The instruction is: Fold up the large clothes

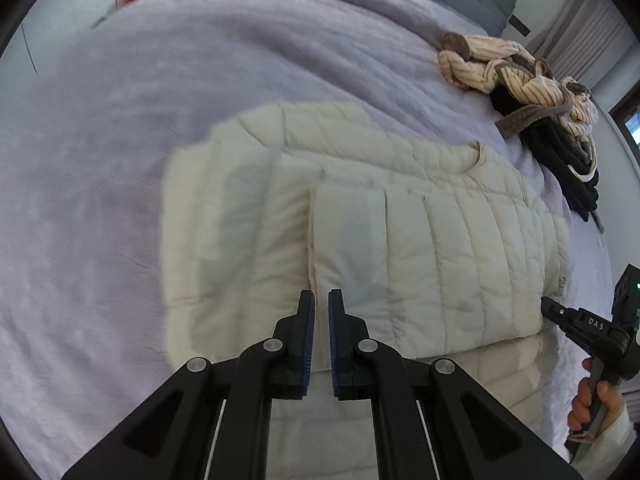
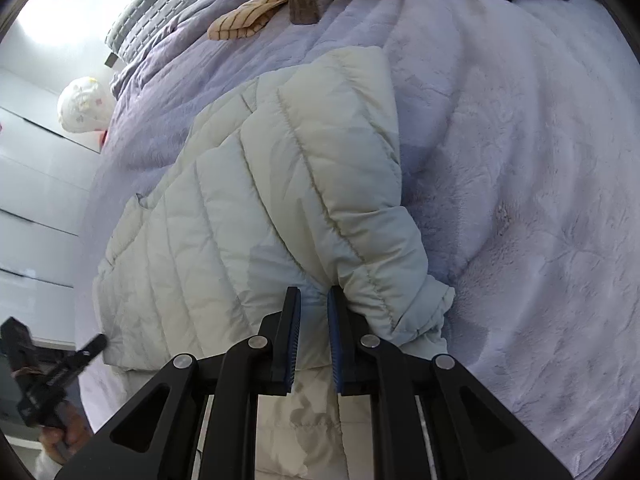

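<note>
The right gripper (image 2: 314, 300) is seen with its jaws drawn close on a pinch of cream fabric where the sleeve (image 2: 360, 208) meets the body of the puffer jacket (image 2: 192, 248); the cloth is bunched between the blue pads. The left gripper (image 1: 321, 300) is seen with its jaws pressed nearly together over the jacket's folded panel (image 1: 432, 256); no cloth is visibly caught between them, though the seam lies directly beneath.

The jacket is laid across the lilac bedspread (image 1: 100, 160), its far side already turned in over the body, its collar notch (image 1: 476, 156) toward the pile of striped and dark clothes (image 1: 520, 76) near the bed's edge.

The step in hand is judged to be the folding-in of the right sleeve. For this to be done well, the pinch should be confirmed as holding both layers of the slippery shell before any lift. The sleeve should be raised only enough to clear the body, carried across toward the folded panel, and laid flat along the quilting lines. The body should be steadied by the left gripper so that the earlier fold is not dragged open. Trapped air should be expected to spring the padding back.
</note>
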Motion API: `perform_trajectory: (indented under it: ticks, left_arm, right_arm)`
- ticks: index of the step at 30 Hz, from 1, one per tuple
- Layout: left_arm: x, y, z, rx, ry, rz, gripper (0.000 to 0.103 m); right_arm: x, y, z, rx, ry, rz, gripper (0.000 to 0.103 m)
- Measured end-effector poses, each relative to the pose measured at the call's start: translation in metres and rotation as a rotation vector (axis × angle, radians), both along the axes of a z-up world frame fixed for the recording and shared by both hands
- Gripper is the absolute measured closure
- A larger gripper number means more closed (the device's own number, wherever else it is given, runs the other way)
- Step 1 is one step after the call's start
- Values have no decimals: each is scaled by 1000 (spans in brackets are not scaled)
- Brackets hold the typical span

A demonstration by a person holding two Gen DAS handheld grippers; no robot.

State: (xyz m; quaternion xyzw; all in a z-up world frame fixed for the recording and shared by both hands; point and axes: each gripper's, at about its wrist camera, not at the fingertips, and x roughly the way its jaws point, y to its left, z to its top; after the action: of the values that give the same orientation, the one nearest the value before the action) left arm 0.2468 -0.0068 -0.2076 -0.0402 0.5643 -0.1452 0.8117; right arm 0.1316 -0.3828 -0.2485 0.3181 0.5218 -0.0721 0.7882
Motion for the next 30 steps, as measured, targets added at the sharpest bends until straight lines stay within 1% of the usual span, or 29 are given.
perform_trajectory:
  ticks: [2, 5, 10, 11, 12, 14, 16, 21, 30]
  left_arm:
    - [-6, 1, 8, 10, -20, -21, 95]
    - [-13, -4, 9, 33, -26, -45, 95]
    - [-22, -8, 3, 54, 2, -40, 95]
    - [-24, -9, 3, 60, 3, -42, 95]
    - [-27, -10, 3, 70, 2, -47, 95]
    - [-35, -13, 4, 113, 0, -60, 95]
    - [-42, -13, 5, 135, 4, -71, 95]
    - [-54, -6, 5, 140, 28, -67, 95]
    - [-72, 0, 2, 132, 75, -72, 94]
  right_arm:
    - [-2, -1, 0, 4, 1, -8, 90]
    - [1, 6, 4, -6, 2, -8, 89]
    - [-5, 10, 18, -23, 3, 3, 89]
    - [-8, 10, 22, -21, 3, 4, 87]
    - [-11, 11, 24, -17, 3, 7, 85]
    - [-18, 13, 30, -16, 12, 13, 85]
    - [-25, 15, 32, -8, 23, 21, 85]
    - [-42, 25, 40, 7, 39, 36, 85]
    - [-63, 35, 40, 26, 66, 40, 85]
